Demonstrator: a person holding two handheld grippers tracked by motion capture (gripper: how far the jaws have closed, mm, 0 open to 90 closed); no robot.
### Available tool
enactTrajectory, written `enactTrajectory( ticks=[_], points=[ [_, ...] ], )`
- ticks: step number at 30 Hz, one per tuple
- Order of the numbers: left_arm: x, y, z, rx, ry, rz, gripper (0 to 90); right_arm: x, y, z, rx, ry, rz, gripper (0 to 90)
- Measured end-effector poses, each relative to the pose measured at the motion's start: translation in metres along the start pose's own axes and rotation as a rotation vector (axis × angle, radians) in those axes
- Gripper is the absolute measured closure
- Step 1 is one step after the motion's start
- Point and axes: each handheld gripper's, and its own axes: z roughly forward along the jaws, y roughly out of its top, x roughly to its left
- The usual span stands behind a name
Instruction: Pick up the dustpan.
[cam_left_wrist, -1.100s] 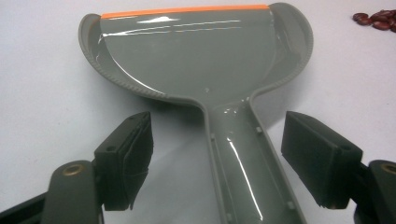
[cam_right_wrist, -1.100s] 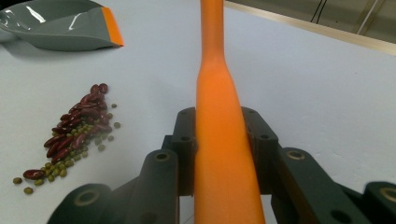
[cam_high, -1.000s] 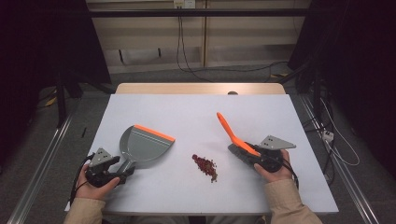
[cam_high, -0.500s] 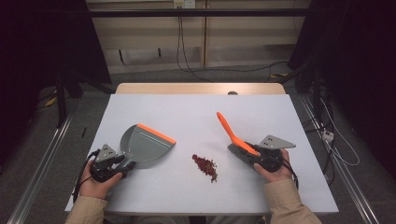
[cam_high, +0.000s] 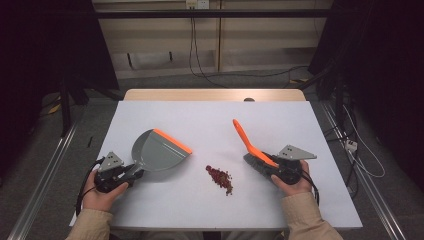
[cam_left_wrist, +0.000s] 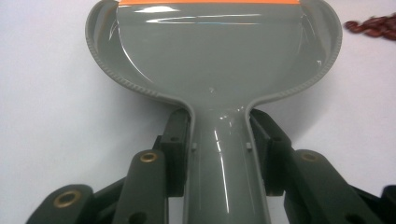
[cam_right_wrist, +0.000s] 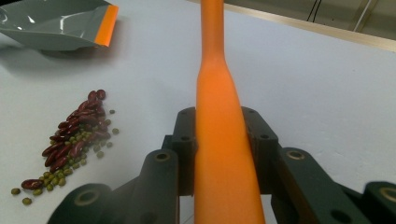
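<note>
White desk (cam_high: 210, 120) runs across a dim room, with cables trailing along the floor behind it.

At the left, the left tool (cam_high: 129, 172) has just been closing its jaws, and the left gripper view shows both pads pressed against the neck of the dustpan (cam_high: 159, 152) handle, so it is grasped. The pan lies flat on the desk, its long axis running from the handle up and to the right, and its orange lip (cam_high: 172, 141) faces away from the person rather than toward the spill.

In the middle, a small heap of beans (cam_high: 220, 177), red ones mixed with small green ones, sits between the two hands, right of the pan and below the line of its lip.

At the right, the right tool (cam_high: 270, 170) is clenched on the brush (cam_high: 248, 145), whose orange handle points up and to the left, bristles near the hand. The beans lie just left of those bristles, so the brush hand looks nearer to them than the pan's lip.

My judgement: the pan must turn its lip toward the heap before the brush can sweep leftward into it.
</note>
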Motion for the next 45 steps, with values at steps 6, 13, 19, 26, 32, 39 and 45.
enactTrajectory(
  ticks=[6, 13, 19, 26, 32, 39, 45],
  points=[
    [-0.006, 0.006, -0.007, -0.002, -0.066, 0.041, 62.8, 0.000, 0.000, 0.000, -0.001, -0.002, 0.003, 70.8],
    [-0.020, 0.012, -0.013, 0.033, -0.144, 0.116, 62.8, 0.000, 0.000, 0.001, -0.005, -0.011, 0.012, 70.9],
    [-0.032, 0.010, -0.012, 0.052, -0.210, 0.153, 62.8, 0.002, -0.001, 0.000, -0.006, -0.003, 0.007, 70.7],
    [-0.039, 0.006, -0.013, 0.089, -0.239, 0.185, 62.7, 0.006, 0.000, 0.000, 0.004, -0.008, -0.019, 70.4],
    [-0.039, 0.002, -0.010, 0.107, -0.234, 0.192, 62.7, 0.009, 0.003, 0.001, 0.022, -0.009, -0.028, 66.8],
    [-0.043, 0.000, -0.006, 0.118, -0.250, 0.192, 62.7, 0.013, 0.012, 0.007, 0.050, -0.015, -0.030, 61.5],
    [-0.044, 0.000, -0.006, 0.118, -0.269, 0.207, 62.7, 0.011, 0.016, 0.006, 0.051, -0.042, -0.008, 70.4]
  ],
)
